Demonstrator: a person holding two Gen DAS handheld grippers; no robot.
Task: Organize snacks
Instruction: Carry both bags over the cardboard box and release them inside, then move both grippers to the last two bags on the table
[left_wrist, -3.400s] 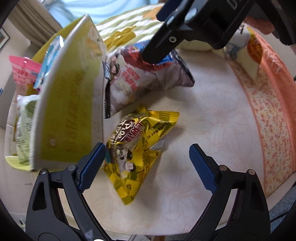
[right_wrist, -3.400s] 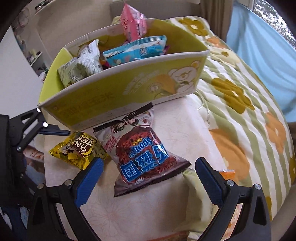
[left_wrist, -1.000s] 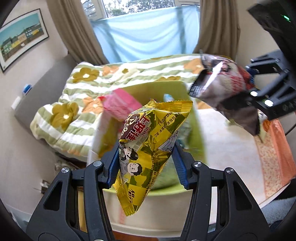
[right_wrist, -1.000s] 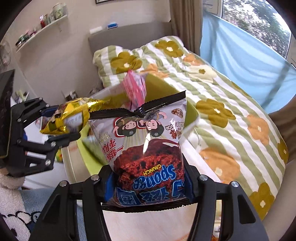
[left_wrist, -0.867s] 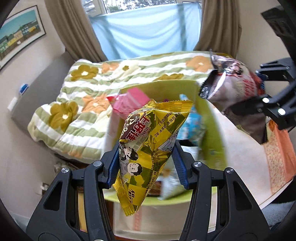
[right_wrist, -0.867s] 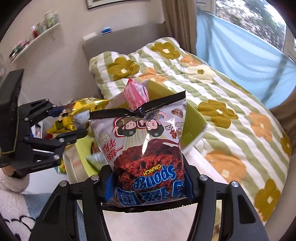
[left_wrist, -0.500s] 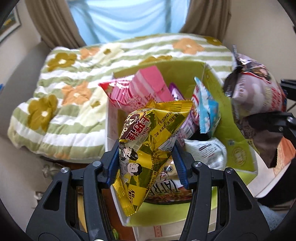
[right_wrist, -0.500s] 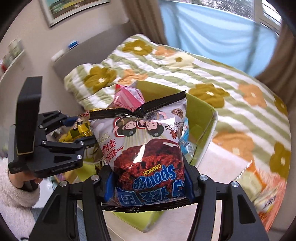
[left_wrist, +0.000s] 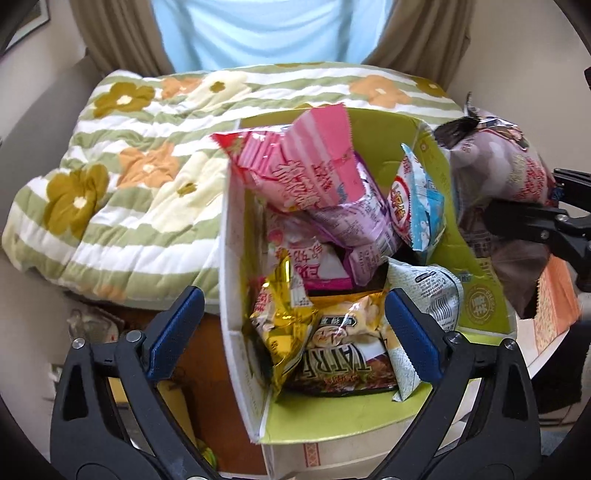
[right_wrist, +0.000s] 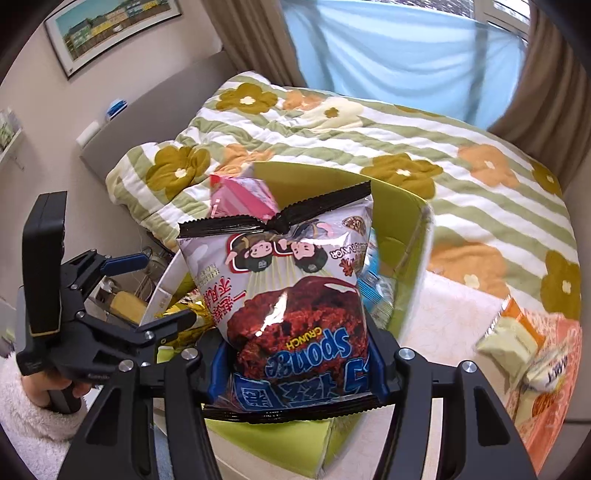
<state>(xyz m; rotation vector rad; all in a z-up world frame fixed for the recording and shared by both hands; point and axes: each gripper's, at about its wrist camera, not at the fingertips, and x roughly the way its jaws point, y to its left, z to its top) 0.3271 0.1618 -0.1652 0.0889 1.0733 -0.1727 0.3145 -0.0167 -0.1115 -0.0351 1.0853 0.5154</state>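
Note:
My left gripper (left_wrist: 291, 325) is open and empty above the green snack box (left_wrist: 476, 266). The yellow snack bag (left_wrist: 284, 314) lies in the box at its near left, among pink, purple, blue and white packets. My right gripper (right_wrist: 297, 363) is shut on the brown Sponge Crunch bag (right_wrist: 291, 295) and holds it upright over the box's (right_wrist: 402, 229) right side. That bag (left_wrist: 506, 184) shows in the left wrist view beyond the box wall. The left gripper (right_wrist: 147, 295) shows at the left of the right wrist view.
The box stands on a small table (right_wrist: 454, 314) next to a bed with a green striped flower quilt (left_wrist: 122, 155). More snack packets (right_wrist: 517, 339) lie on the table at the right. Curtains and a blue window cover are behind the bed.
My left gripper has opened and let go of the yellow bag, which now lies in the box. My right gripper has carried the Sponge Crunch bag closer over the box.

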